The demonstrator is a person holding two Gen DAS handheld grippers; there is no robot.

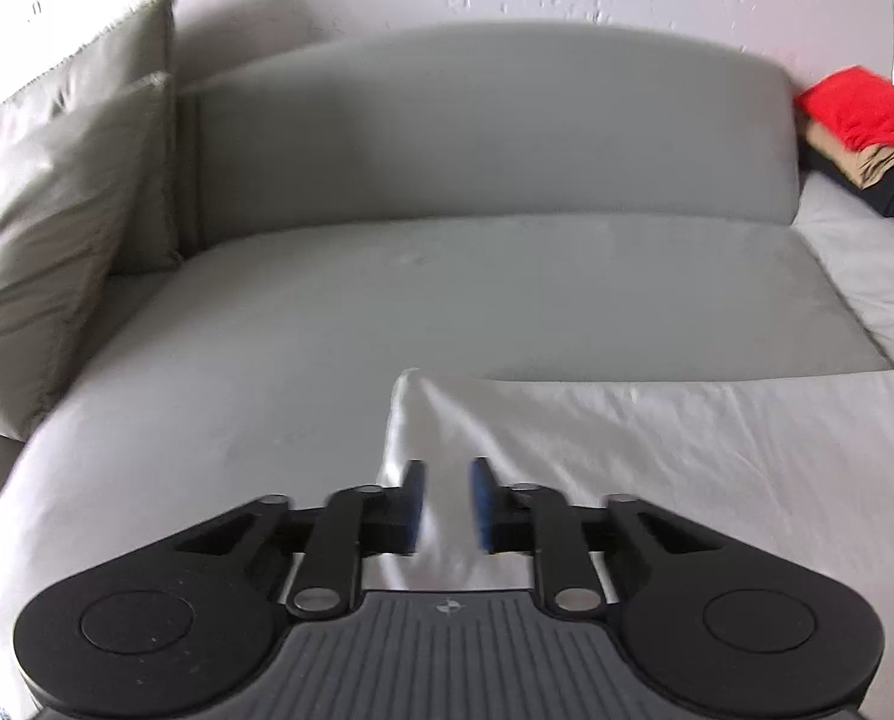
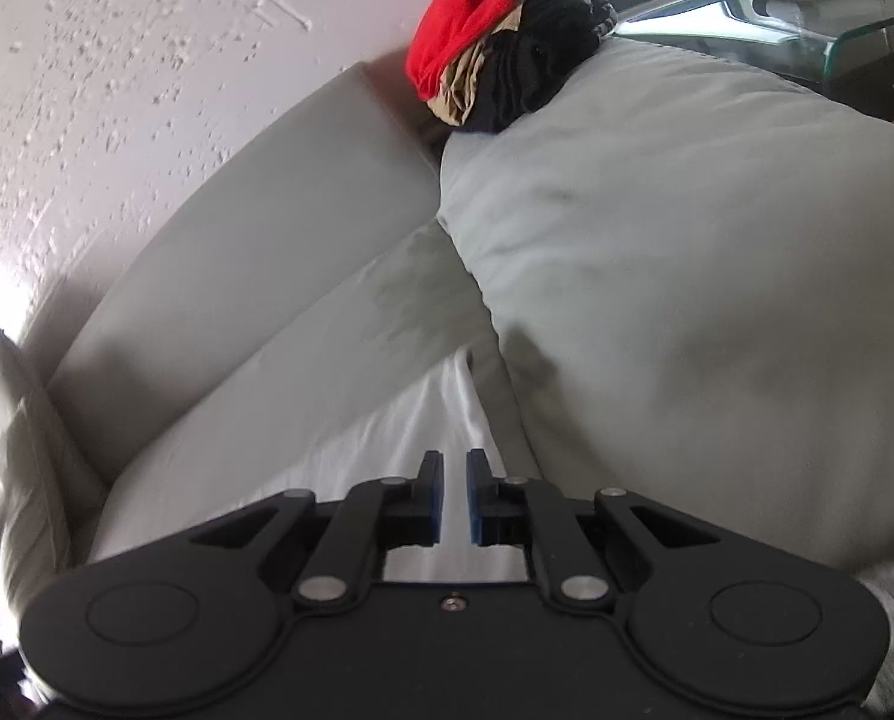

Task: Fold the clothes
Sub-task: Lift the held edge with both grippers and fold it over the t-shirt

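Observation:
A white garment (image 1: 657, 450) lies spread on the grey sofa seat (image 1: 327, 330). My left gripper (image 1: 447, 504) is over its near left corner, jaws a little apart with white cloth between the blue pads (image 1: 414, 504). In the right wrist view my right gripper (image 2: 454, 495) is over a strip of the same white garment (image 2: 411, 426), jaws narrowly apart with cloth showing in the gap. Whether either gripper pinches the cloth is unclear.
A pile of red, tan and black clothes (image 1: 861, 138) sits at the sofa's far right, also in the right wrist view (image 2: 495, 42). Grey cushions (image 1: 57, 210) stand at the left. A large grey cushion (image 2: 687, 300) lies right of my right gripper. A glass table (image 2: 837, 30) stands beyond.

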